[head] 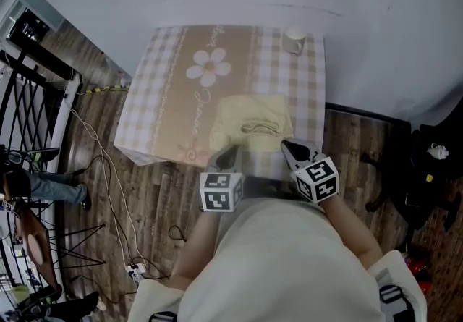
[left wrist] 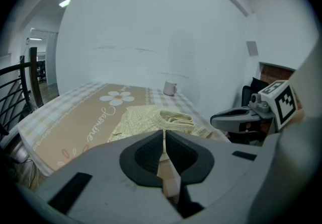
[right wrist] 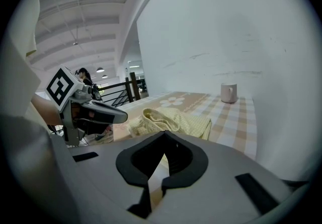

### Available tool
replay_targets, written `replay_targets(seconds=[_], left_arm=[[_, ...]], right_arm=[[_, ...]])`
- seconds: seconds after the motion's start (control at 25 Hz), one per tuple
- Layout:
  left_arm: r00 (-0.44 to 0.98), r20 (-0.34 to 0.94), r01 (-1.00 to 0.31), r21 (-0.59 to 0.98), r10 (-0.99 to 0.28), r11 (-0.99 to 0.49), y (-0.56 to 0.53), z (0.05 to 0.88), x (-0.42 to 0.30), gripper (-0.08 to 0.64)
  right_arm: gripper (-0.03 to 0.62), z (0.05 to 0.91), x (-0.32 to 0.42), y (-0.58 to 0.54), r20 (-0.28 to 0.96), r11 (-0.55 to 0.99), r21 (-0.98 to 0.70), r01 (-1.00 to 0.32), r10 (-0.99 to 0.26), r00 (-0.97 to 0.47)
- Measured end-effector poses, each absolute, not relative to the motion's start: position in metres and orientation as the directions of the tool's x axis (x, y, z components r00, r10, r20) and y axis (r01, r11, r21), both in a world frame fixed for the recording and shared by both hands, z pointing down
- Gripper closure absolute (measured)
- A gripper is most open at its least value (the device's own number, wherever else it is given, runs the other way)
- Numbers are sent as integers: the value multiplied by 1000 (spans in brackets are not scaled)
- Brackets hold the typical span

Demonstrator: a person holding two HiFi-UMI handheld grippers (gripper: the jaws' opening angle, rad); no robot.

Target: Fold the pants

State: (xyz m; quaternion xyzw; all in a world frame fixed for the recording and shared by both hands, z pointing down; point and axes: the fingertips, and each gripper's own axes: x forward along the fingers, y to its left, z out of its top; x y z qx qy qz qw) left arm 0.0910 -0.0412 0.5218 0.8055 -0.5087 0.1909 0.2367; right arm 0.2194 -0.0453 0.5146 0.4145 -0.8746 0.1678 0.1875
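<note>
Pale yellow pants (head: 253, 124) lie bunched on the checked surface (head: 163, 96), just beyond the left tongs (head: 228, 157) and right tongs (head: 291, 147) (both closed on nothing). A clean fold likely means opening both tongs and pinching matching near corners evenly.

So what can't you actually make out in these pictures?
Near edge of the pale yellow checked pants: head view, covered by the left gripper and right gripper; each gripper view, by that gripper's own grey body.
Inside of the white ceramic mug: too small in head view, side-on in gripper views.
Table legs: head view, draped beige checked tablecloth hides them.
</note>
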Motion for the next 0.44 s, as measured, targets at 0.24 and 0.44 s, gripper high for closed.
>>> replay_targets(seconds=[0.24, 0.44], left_arm=[[412, 548, -908, 188, -728, -373, -44, 520, 90, 545], [413, 555, -908, 191, -722, -373, -45, 522, 88, 546]], right_arm=[[592, 511, 218, -48, 459, 597, -149, -789, -664, -589], [592, 512, 215, -50, 459, 599, -149, -787, -663, -592]])
